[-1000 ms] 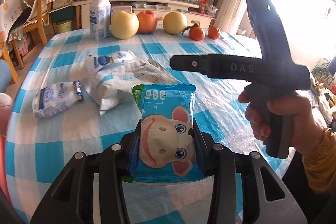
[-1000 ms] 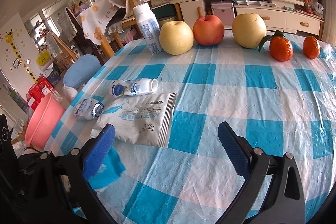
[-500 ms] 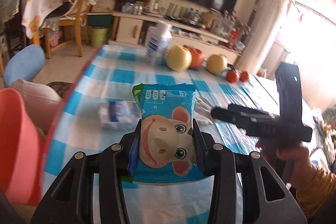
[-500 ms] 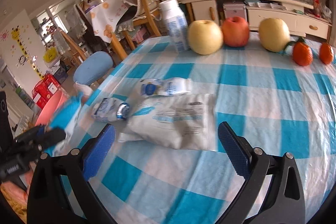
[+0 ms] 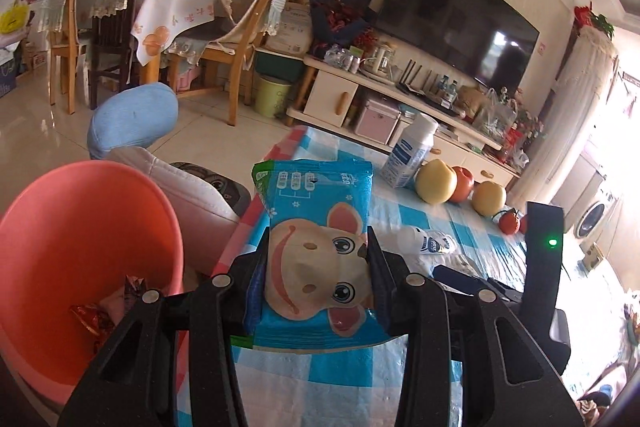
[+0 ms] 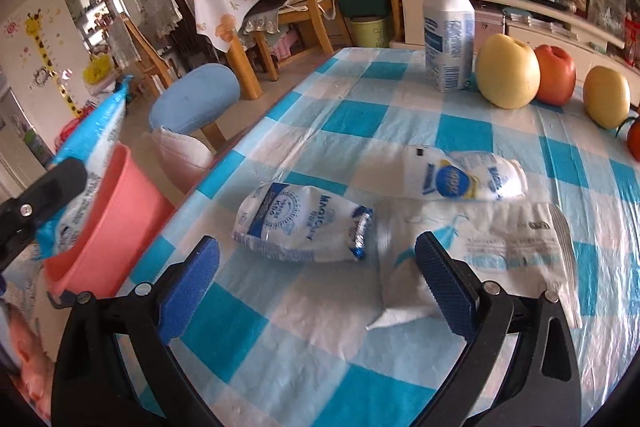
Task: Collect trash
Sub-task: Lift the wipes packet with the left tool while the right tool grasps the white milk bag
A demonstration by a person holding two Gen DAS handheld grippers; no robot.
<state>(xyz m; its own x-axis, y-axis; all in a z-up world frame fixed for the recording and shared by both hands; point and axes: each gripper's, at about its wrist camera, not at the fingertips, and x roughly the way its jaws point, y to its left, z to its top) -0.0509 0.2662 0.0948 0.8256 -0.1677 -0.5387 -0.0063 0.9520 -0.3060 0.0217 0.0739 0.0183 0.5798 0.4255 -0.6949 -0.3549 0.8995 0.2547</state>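
Observation:
My left gripper (image 5: pixel 318 275) is shut on a blue snack packet with a cartoon face (image 5: pixel 316 247), held in the air near the table's left edge, beside the pink bin (image 5: pixel 76 251). The bin holds a few wrappers (image 5: pixel 100 311). In the right wrist view the packet (image 6: pixel 90 147) hangs over the bin (image 6: pixel 116 223). My right gripper (image 6: pixel 316 279) is open and empty, low over a crumpled white-and-blue wrapper (image 6: pixel 304 223). A squashed white bottle (image 6: pixel 460 179) and a flat white bag (image 6: pixel 492 259) lie just beyond.
A white milk bottle (image 6: pixel 448 31), two yellow apples (image 6: pixel 506 71), a red apple (image 6: pixel 554 75) and tangerines (image 5: pixel 510 221) stand at the table's far side. A blue stool (image 6: pixel 196 99) and wooden chairs (image 6: pixel 308 3) stand left of the checked table (image 6: pixel 360 115).
My left gripper has carried the blue packet leftwards off the table to beside the pink bin. My right gripper has moved left and closer to the crumpled wrapper, still open.

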